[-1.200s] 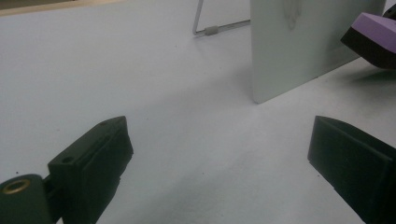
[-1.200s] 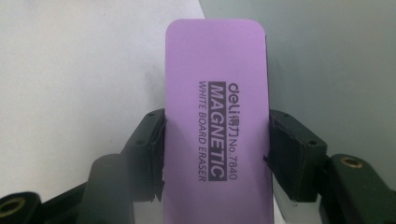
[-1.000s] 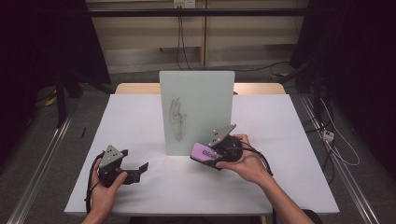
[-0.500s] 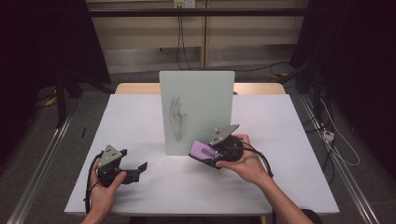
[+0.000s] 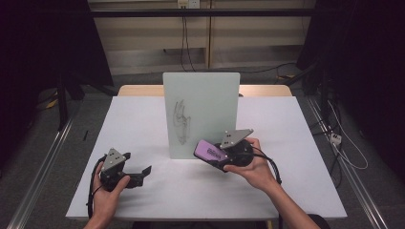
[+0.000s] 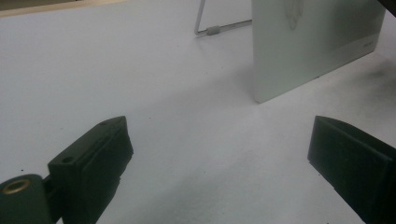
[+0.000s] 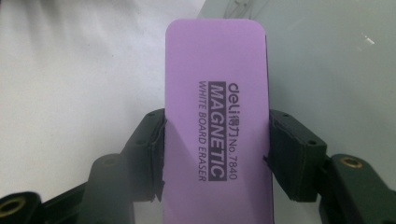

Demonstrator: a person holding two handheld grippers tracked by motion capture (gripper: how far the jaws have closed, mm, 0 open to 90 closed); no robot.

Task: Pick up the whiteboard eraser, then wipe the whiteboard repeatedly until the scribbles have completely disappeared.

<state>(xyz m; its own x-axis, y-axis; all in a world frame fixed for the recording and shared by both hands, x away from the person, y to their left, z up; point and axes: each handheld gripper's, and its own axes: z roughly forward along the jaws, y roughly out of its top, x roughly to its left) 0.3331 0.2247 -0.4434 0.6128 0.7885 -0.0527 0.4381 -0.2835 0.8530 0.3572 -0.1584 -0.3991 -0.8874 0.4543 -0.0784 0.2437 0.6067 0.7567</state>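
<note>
A small whiteboard (image 5: 201, 112) stands upright at the middle of the white table (image 5: 143, 119), with a dark scribble (image 5: 181, 125) on its lower left. My right gripper (image 5: 215, 153) is shut on a purple whiteboard eraser (image 5: 210, 150) and holds it just in front of the board's lower right. In the right gripper view the eraser (image 7: 215, 116) sits clamped between both pads, its front end near the board (image 7: 327, 56). My left gripper (image 5: 143, 172) rests low on the table at the front left, open, nothing between its fingers (image 6: 93, 158). The board's corner (image 6: 313, 46) lies ahead of it.
A wire stand (image 6: 212, 28) props the board from behind. A wooden table edge (image 5: 138, 90) shows behind the white surface. Cables (image 5: 344, 152) trail on the floor at the right. Metal rails (image 5: 43, 162) run along both sides.
The right gripper with the eraser has edged slightly toward the board. The left gripper has barely moved.
</note>
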